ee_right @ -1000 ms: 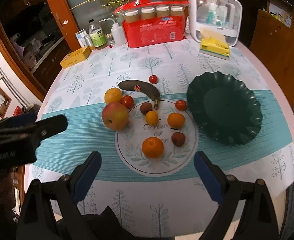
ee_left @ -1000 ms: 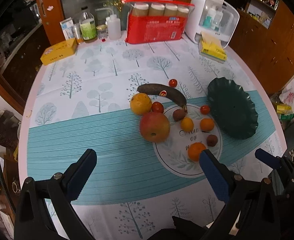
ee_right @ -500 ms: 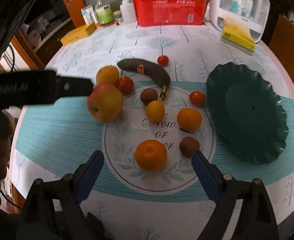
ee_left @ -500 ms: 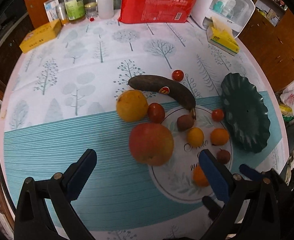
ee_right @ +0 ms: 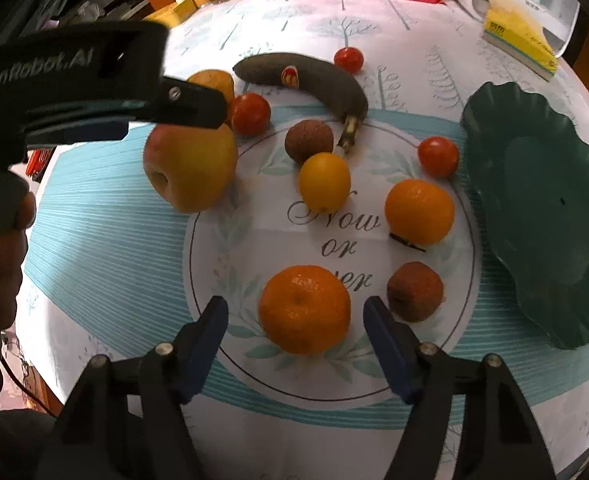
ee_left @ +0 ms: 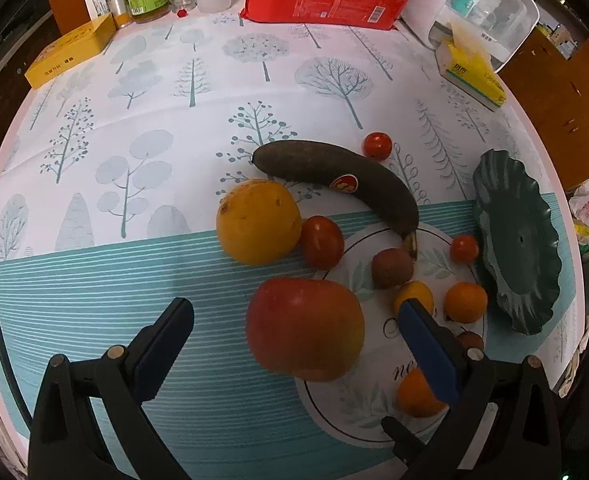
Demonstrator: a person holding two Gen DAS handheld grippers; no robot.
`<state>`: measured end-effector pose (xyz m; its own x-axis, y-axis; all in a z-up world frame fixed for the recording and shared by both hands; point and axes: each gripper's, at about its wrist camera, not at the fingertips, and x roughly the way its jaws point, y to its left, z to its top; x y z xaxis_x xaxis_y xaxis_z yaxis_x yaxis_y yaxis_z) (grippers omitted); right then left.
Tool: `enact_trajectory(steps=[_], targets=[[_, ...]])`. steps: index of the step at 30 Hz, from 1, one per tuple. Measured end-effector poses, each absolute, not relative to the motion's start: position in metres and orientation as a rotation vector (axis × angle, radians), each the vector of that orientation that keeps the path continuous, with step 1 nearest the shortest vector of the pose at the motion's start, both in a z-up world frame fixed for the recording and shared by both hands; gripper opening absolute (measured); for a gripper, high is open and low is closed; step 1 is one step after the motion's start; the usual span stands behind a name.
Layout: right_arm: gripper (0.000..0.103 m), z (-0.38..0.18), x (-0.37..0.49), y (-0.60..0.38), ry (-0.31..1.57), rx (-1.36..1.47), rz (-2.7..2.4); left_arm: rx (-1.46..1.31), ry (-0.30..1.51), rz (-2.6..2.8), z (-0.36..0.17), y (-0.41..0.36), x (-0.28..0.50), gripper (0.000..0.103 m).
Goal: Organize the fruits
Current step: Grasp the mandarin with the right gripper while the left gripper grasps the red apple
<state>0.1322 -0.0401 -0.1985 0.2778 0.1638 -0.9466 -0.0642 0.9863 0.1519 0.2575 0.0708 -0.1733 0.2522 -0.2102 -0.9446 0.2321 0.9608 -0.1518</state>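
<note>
I hold the left gripper [ee_left: 294, 332] wide open around the big red-and-yellow apple [ee_left: 305, 329], which sits on the teal-striped tablecloth [ee_left: 94, 280] at the edge of its printed white circle; neither blue pad touches it yet. The right gripper [ee_right: 296, 334] is also spread wide, lined up just short of the large round orange mandarin [ee_right: 305, 309] inside that circle. The scalloped dark green plate [ee_right: 534, 208] lies empty to the right, likely the place for the fruit. To grip the apple well, I judge I should push further so the pads meet its widest part, then close slowly, since a round waxy skin may squirt out. With the mandarin, I would centre it between the fingers [ee_right: 210, 332] and squeeze gently to avoid bruising.
</note>
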Motion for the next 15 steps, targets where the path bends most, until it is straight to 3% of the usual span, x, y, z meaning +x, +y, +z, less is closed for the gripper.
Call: enact_trajectory(steps=[5, 7, 11, 15], targets=[[0.063, -0.205, 0.135, -0.036, 1.299, 0.079, 0.170, 0.033, 1.305, -0.302, -0.184, 0.065, 0.265, 0.097], [0.061, -0.205, 0.141, -0.035, 1.296, 0.066, 0.177, 0.035, 1.317, -0.303, -0.187, 0.065, 0.267, 0.092], [0.047, -0.204, 0.145, -0.032, 1.290, 0.036, 0.154, 0.032, 1.336, -0.310, -0.193, 0.065, 0.272, 0.074], [0.047, -0.202, 0.148, -0.033, 1.303, 0.039, 0.150, 0.010, 1.359, -0.333, -0.195, 0.065, 0.273, 0.069]])
